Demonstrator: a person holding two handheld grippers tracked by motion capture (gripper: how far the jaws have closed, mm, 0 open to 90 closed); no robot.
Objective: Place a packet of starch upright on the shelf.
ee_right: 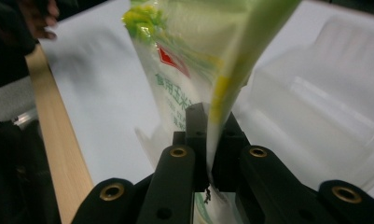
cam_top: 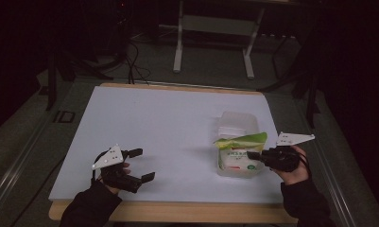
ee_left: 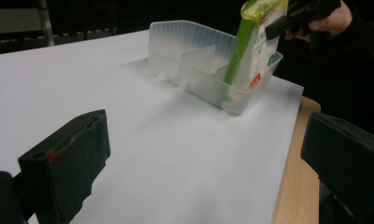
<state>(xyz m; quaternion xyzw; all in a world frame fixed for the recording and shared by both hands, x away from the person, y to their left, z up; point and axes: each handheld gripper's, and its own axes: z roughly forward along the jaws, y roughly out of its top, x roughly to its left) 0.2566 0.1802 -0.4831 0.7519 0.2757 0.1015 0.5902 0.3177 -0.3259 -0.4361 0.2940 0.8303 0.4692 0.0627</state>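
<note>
The packet (ee_right: 194, 60) is pinched at its edge between the closed right gripper (ee_right: 208, 140) jaws, standing in the bin (cam_top: 238, 122) compartment beneath them; it should be lowered straight, left gripper (cam_top: 142, 164) wide open, idle.

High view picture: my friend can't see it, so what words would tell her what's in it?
The right gripper pinches a green and white bag standing in the near end of a clear plastic box on a white table. The left gripper rests open on the table near its front edge.
</note>
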